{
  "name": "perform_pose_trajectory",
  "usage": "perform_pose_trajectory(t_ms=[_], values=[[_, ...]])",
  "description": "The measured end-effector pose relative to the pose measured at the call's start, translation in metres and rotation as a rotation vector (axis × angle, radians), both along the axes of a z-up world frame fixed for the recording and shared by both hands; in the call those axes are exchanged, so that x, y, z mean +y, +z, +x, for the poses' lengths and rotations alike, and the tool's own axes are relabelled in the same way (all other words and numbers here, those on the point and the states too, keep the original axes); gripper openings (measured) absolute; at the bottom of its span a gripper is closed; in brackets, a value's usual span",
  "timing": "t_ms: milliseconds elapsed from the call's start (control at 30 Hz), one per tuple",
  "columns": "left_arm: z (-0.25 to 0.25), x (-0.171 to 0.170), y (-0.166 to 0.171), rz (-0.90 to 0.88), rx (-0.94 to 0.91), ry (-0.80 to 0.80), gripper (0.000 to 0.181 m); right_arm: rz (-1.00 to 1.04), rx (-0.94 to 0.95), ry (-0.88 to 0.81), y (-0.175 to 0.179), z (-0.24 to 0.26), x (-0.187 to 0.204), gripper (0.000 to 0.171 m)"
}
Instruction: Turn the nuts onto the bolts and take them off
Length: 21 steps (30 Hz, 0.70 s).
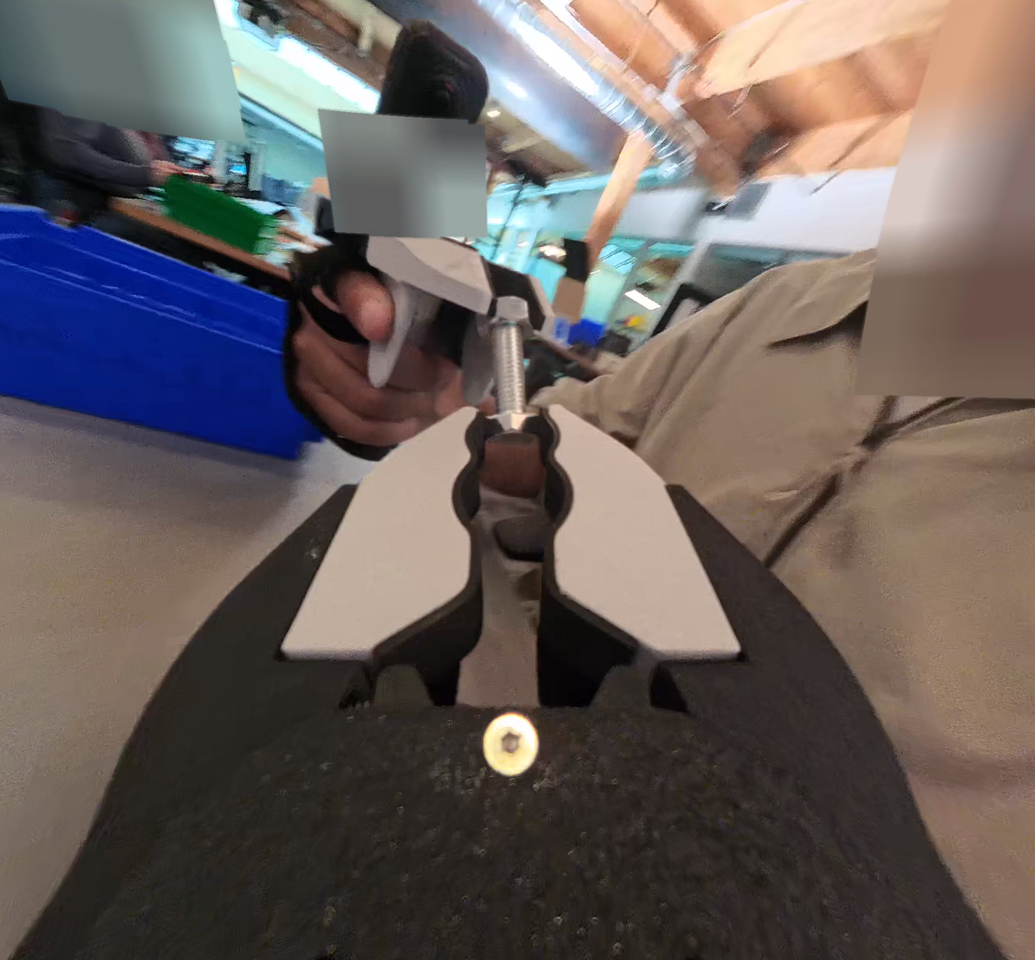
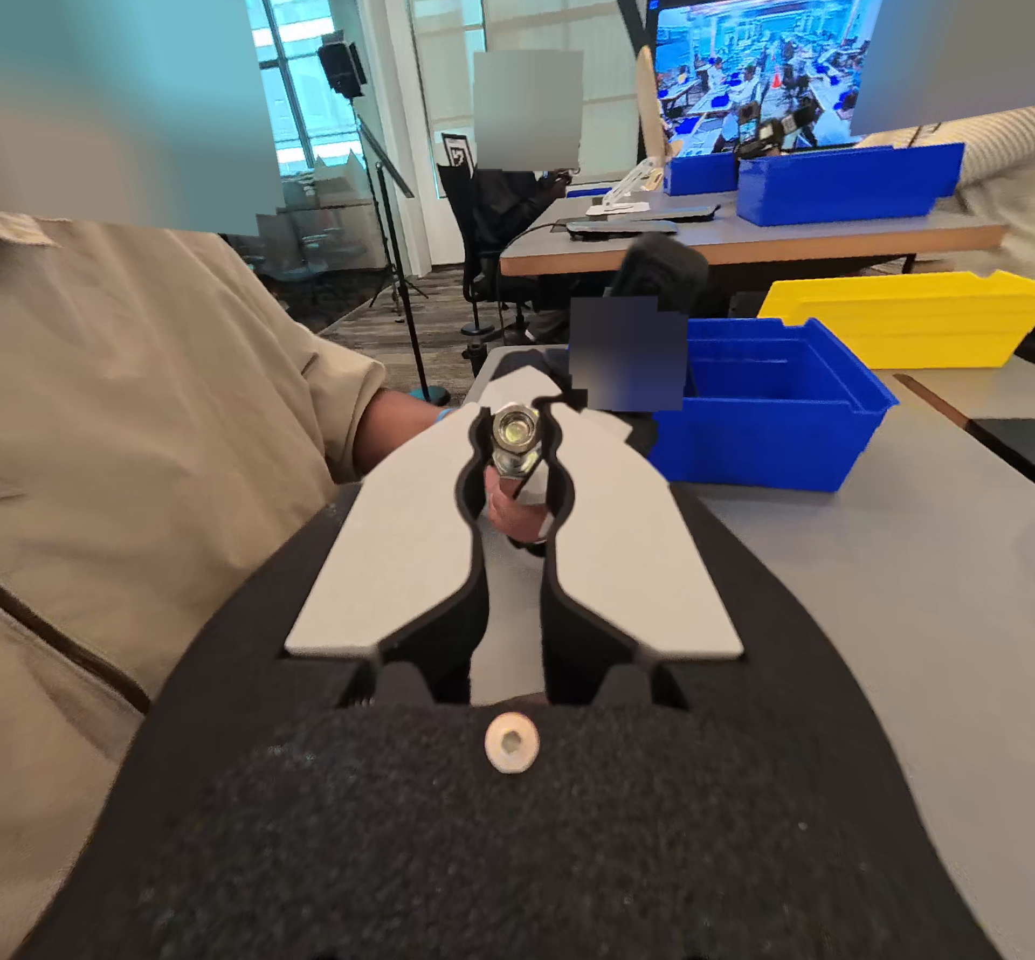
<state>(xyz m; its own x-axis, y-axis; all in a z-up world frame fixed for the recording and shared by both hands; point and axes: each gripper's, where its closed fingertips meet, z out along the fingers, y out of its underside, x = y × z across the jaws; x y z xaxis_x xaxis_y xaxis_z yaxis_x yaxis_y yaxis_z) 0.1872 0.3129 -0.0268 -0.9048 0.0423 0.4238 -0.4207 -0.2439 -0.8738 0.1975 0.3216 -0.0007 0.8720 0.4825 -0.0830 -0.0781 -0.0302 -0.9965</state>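
Bolt (image 1: 508, 367): held in air above desk (image 1: 112, 541), between 2 tools. Left tool (image 1: 509, 420) pinches nut (image 1: 511, 422) at one end; right tool (image 2: 514, 429) pinches the opposite end. Step: threading, direction unclear. Next: counter-rotate tools, keeping axis straight.

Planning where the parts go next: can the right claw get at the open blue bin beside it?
Probably yes. The blue bin stands open just past the right claw, with bare table between; but the left claw also grips the bolt.
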Motion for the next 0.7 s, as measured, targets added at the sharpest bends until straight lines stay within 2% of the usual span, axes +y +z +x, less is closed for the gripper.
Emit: perform_pose_trajectory(t_ms=[533, 633, 700], values=[[0.043, 0.020, -0.025, 0.592, -0.344, 0.832, 0.018, -0.062, 0.233, -0.192, -0.020, 0.035, 0.015, 0.017], [0.047, 0.025, -0.031, 0.655, -0.392, 0.947, 0.018, -0.097, 0.266, -0.221, -0.024, 0.037, 0.020, 0.017], [0.046, 0.025, -0.033, 0.629, -0.360, 0.942, 0.018, -0.113, 0.274, -0.231, -0.026, 0.036, 0.021, 0.017]])
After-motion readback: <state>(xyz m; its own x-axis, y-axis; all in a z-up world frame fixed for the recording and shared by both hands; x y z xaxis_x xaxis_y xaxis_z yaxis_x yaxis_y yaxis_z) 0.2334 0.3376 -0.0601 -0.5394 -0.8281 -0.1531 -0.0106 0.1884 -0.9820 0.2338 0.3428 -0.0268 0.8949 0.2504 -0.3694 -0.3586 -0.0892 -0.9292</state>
